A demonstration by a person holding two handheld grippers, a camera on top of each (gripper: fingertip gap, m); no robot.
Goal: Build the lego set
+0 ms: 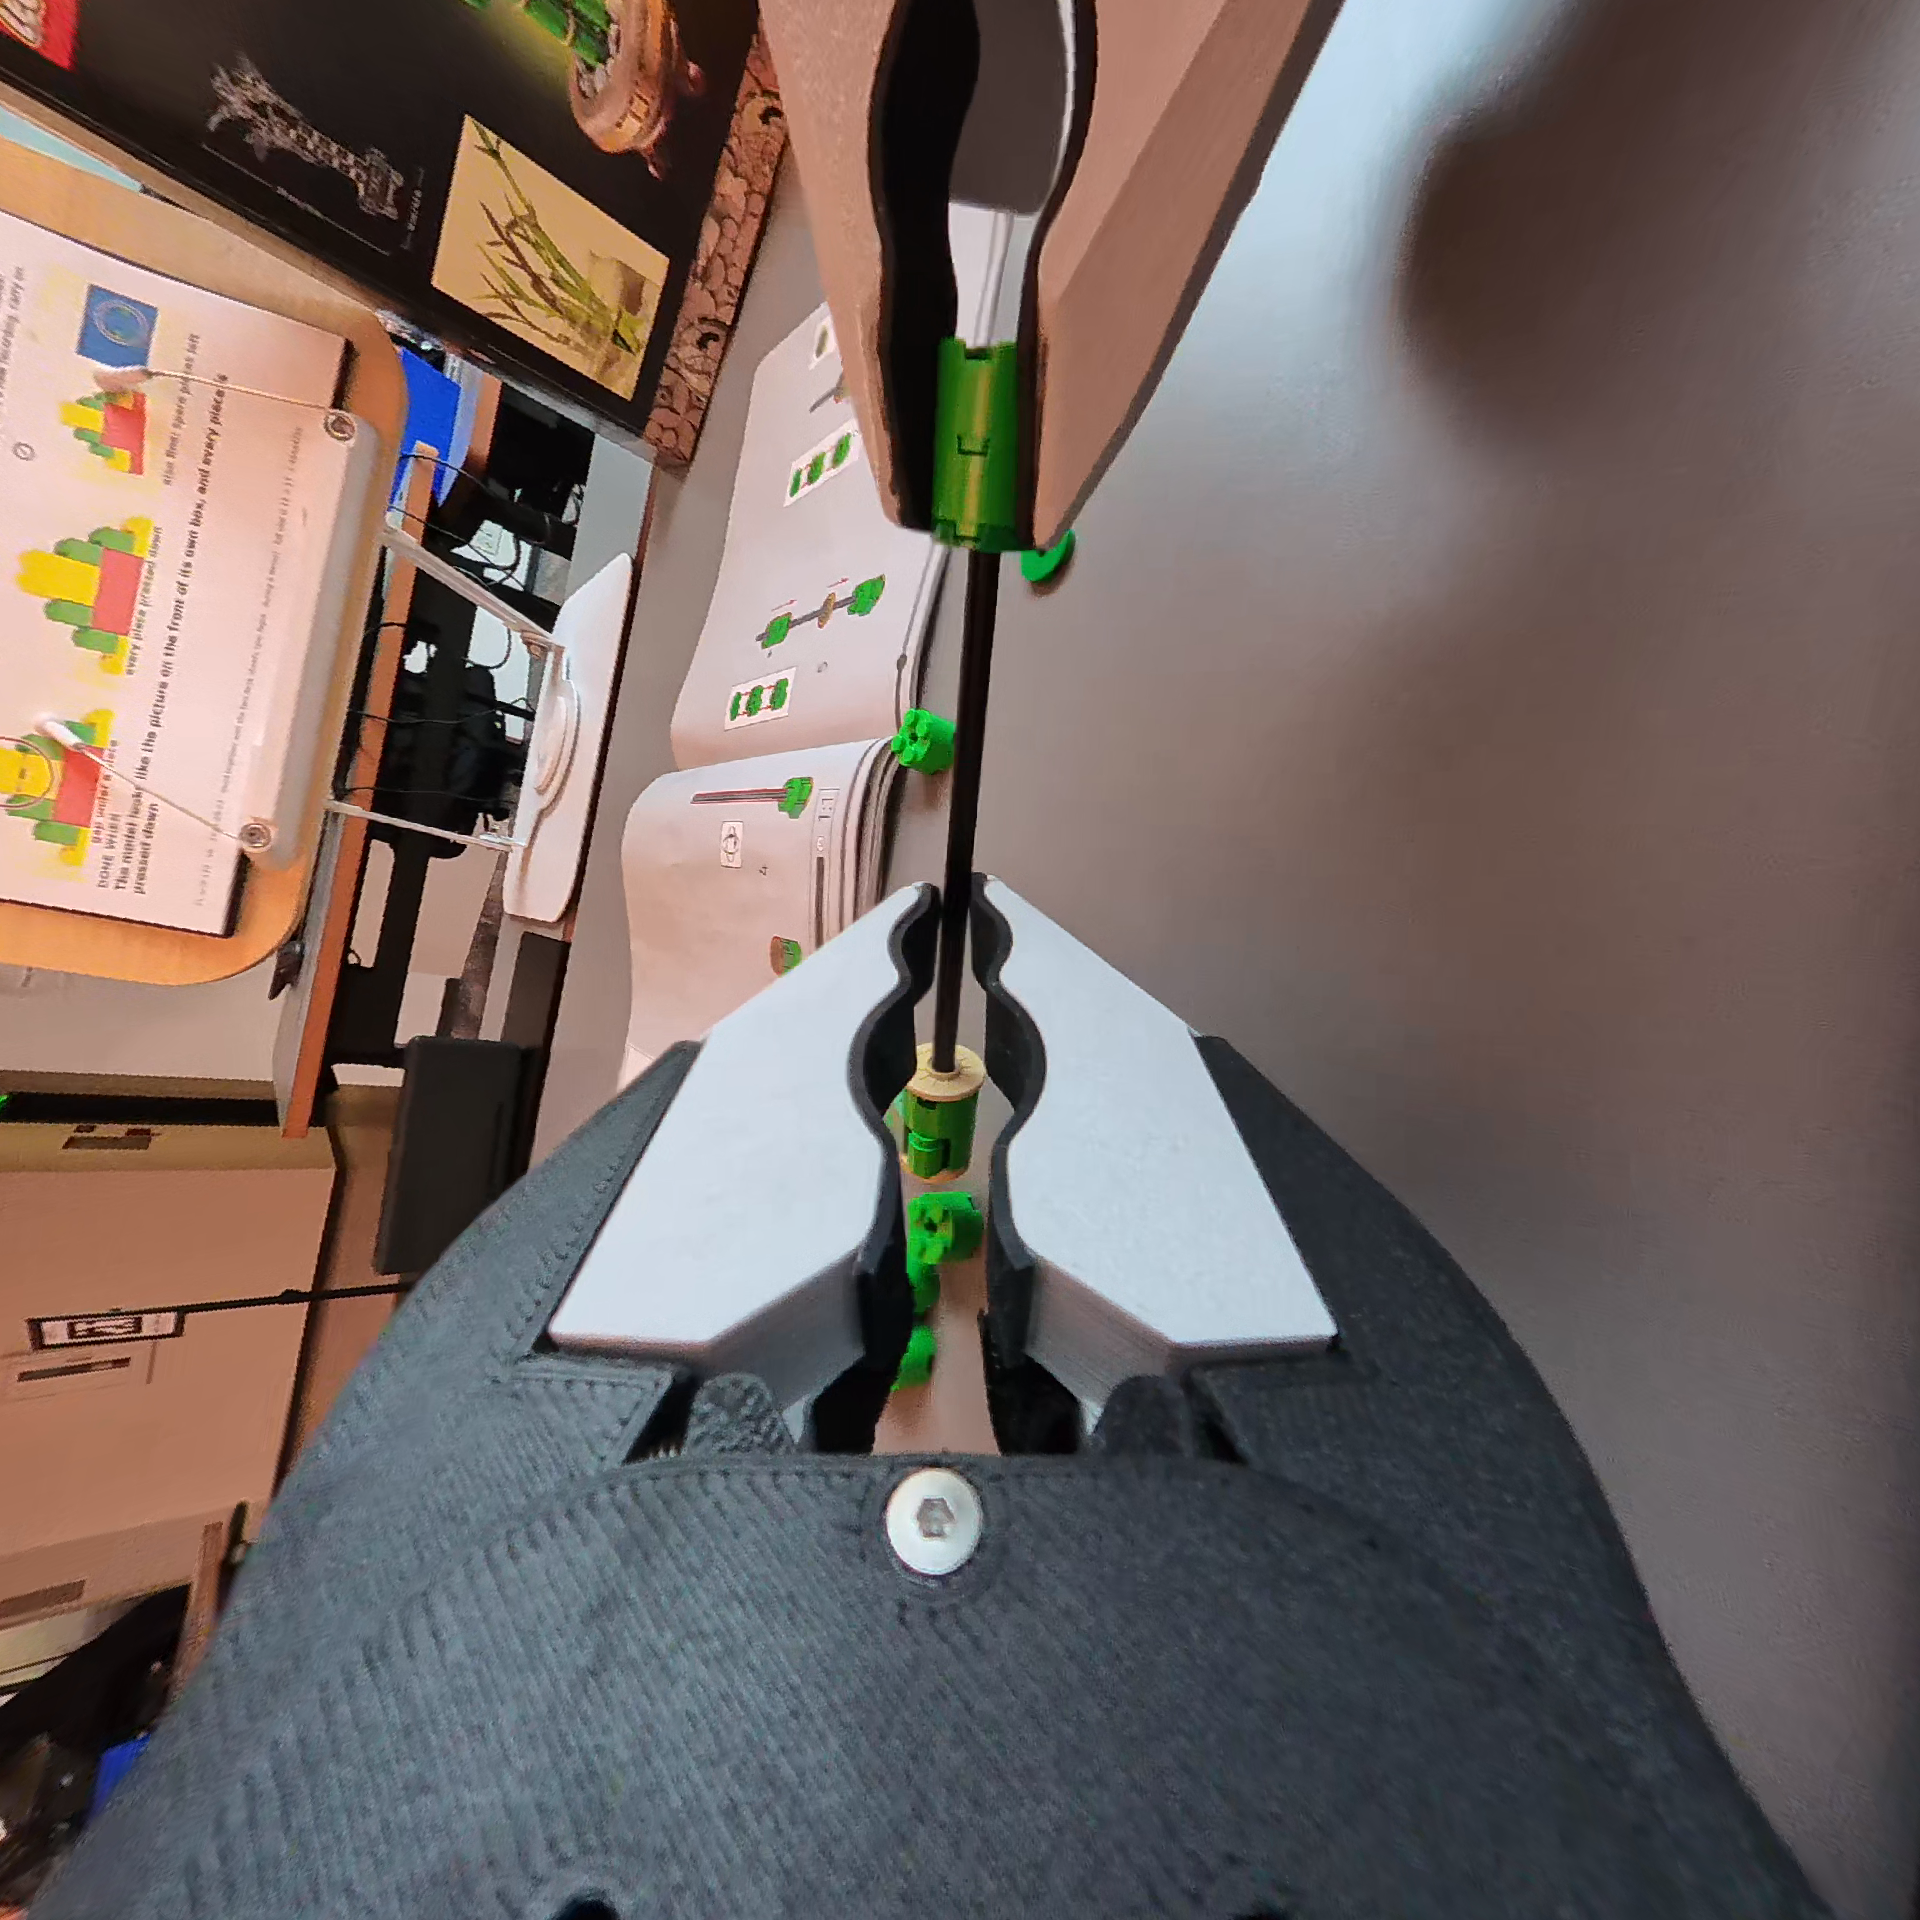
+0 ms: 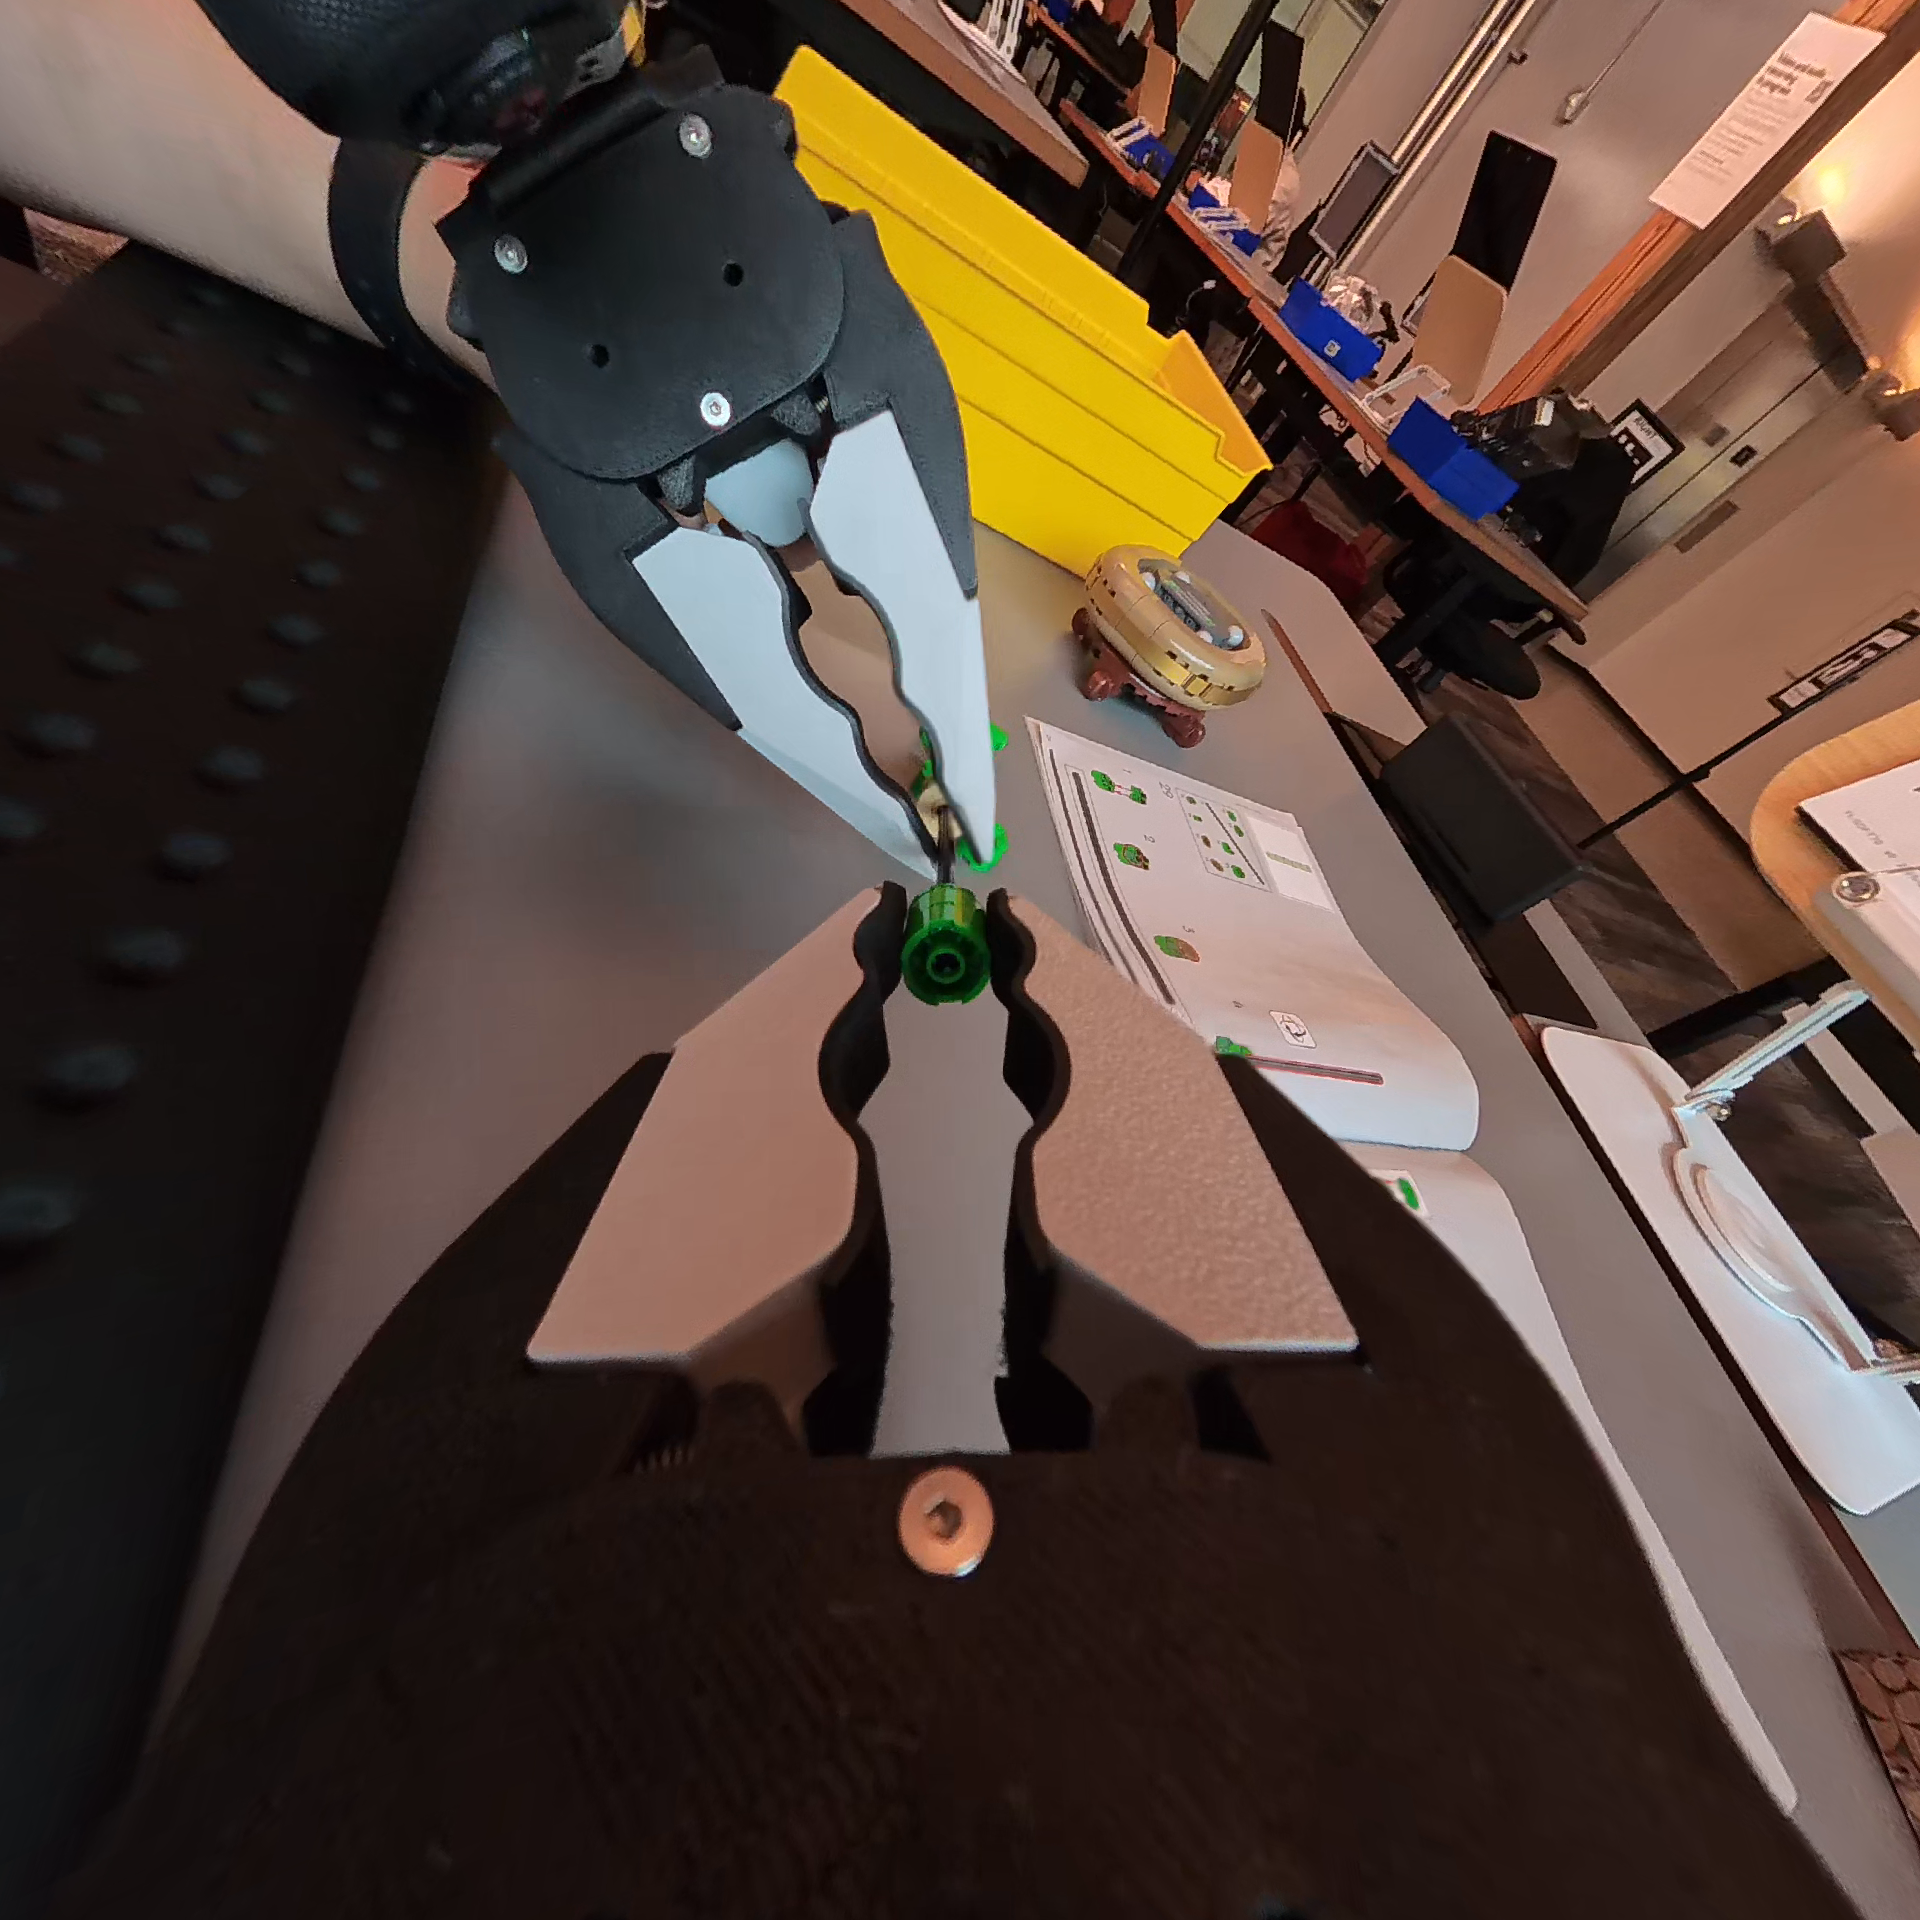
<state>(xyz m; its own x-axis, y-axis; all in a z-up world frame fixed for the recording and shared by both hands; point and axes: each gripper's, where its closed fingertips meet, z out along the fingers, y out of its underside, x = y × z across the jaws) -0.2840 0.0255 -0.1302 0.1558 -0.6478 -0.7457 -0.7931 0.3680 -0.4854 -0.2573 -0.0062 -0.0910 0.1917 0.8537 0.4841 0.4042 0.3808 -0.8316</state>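
Note:
My left gripper (image 1: 954, 902) is shut on a thin black rod (image 1: 968, 748) above the grey table. A tan disc and a green cylinder piece (image 1: 938, 1122) sit on the rod between its fingers. My right gripper (image 2: 943, 912) is shut on a green cylinder piece (image 2: 943, 948), which sits at the rod's far end; it also shows in the left wrist view (image 1: 975, 457). The left gripper shows in the right wrist view (image 2: 951, 842), tip to tip with mine. Loose green round pieces (image 1: 923, 740) lie on the table.
An open instruction booklet (image 2: 1247, 935) lies on the table to the right. A tan and brown lego pot (image 2: 1174, 639) stands behind it, by stacked yellow bins (image 2: 1039, 343). A white stand base (image 2: 1704, 1226) sits at the table's right edge. The lego box (image 1: 416, 156) lies near. There is about 6 cm between the tips of the two grippers.

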